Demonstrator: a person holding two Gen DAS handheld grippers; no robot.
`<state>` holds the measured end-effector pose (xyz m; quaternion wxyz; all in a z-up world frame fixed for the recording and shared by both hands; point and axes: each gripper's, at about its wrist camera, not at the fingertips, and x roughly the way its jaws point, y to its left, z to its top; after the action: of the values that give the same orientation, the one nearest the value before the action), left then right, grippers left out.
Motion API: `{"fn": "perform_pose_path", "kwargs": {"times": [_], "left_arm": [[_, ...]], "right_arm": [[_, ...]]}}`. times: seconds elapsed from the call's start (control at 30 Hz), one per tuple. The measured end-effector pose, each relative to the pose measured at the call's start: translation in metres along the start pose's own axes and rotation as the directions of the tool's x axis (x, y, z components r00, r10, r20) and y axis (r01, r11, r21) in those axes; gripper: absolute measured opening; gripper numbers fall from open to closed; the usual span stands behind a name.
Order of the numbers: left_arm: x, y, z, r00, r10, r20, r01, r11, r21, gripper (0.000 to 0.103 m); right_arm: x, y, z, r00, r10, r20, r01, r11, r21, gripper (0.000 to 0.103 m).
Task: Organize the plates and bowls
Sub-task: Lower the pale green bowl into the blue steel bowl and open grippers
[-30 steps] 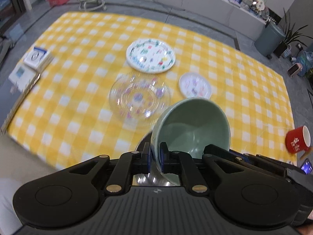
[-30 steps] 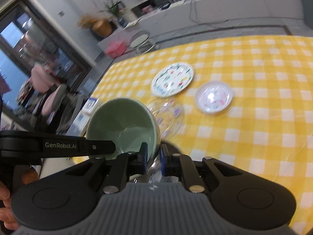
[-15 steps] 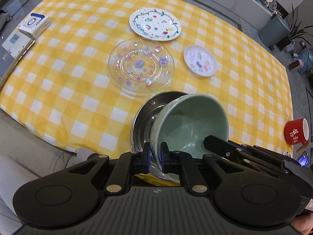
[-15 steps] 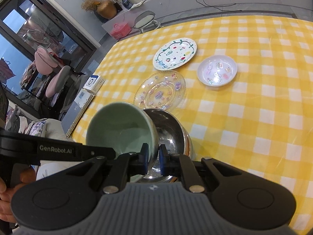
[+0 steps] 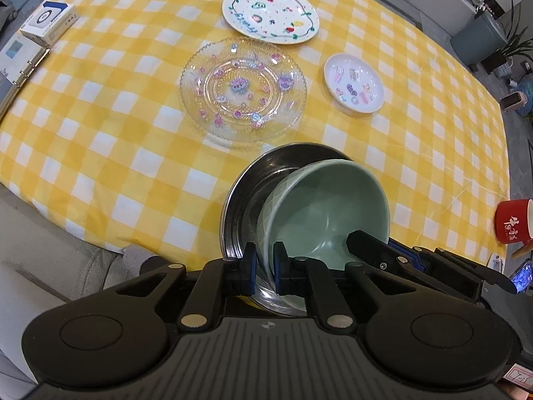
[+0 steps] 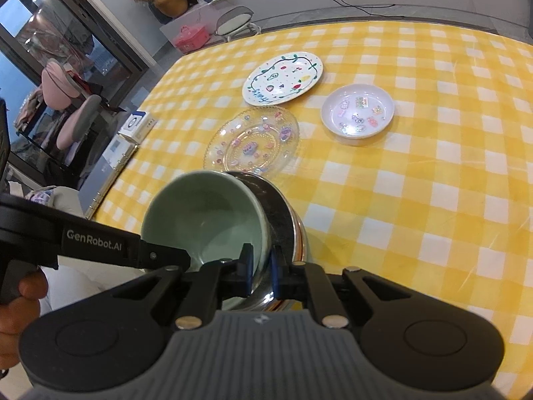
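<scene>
Both grippers, left (image 5: pixel 265 268) and right (image 6: pixel 261 270), pinch the green bowl's (image 5: pixel 328 215) rim; it sits tilted in the steel bowl (image 5: pixel 248 200).

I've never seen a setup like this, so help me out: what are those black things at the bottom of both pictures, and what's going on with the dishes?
They are hand-held tongs, one per hand, each with a camera looking along its fingers. Left tongs and right tongs are both shut on opposite rim sides of a green bowl, held over a steel bowl. On the yellow checked tablecloth lie a clear glass plate, a painted white plate and a small white dish.
</scene>
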<state>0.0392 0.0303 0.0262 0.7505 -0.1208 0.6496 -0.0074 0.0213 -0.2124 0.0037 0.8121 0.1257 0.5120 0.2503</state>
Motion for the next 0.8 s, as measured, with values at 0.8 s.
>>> {"fn": "perform_pose_path", "kwargs": {"times": [0.8], "left_arm": [[0.0101,0.0005,0.0105,0.998,0.040,-0.057,-0.041,0.999,-0.015,0.015]], "right_arm": [[0.0067,0.0014,0.0002,1.000,0.006,-0.010,-0.006,1.000,-0.008,0.018]]}}
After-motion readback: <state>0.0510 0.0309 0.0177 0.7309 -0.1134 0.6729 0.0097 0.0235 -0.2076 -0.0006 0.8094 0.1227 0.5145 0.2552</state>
